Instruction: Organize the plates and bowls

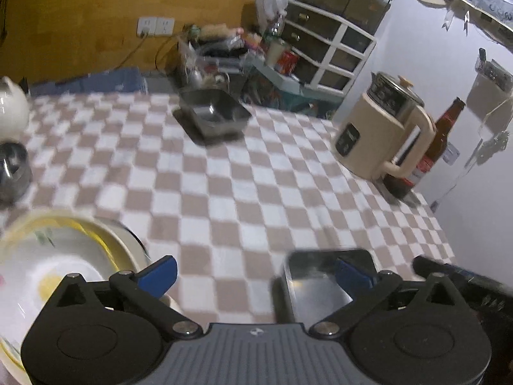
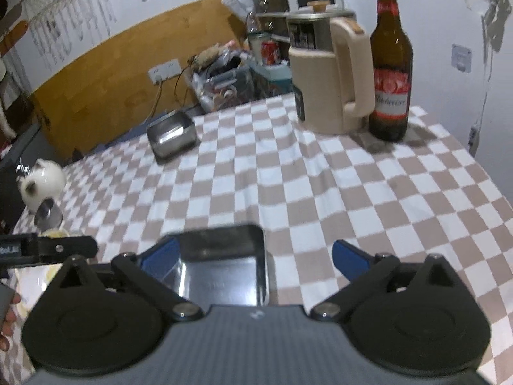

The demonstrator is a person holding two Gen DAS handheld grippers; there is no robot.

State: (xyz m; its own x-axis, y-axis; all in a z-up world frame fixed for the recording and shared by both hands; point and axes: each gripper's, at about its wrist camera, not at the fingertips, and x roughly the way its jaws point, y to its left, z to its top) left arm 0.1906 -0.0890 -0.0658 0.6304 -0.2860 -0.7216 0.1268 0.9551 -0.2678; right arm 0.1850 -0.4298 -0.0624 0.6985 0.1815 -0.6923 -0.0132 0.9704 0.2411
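Observation:
My left gripper (image 1: pixel 256 272) is open and empty above the checkered cloth. A stack of white plates with yellow rims (image 1: pixel 64 256) lies at its lower left, under the left finger. A square steel tray (image 1: pixel 317 285) lies near its right finger. My right gripper (image 2: pixel 256 256) is open; the same steel tray (image 2: pixel 224 263) sits below it, beside its left finger. A second steel tray (image 1: pixel 213 115) rests on a dark plate at the far side, and also shows in the right wrist view (image 2: pixel 171 136).
A beige kettle (image 2: pixel 330 73) and a brown beer bottle (image 2: pixel 389 64) stand at the far right. A white teapot (image 2: pixel 43 179) and a small steel bowl (image 2: pixel 48 215) stand at the left. Clutter and a drawer unit (image 1: pixel 330 48) lie beyond the table.

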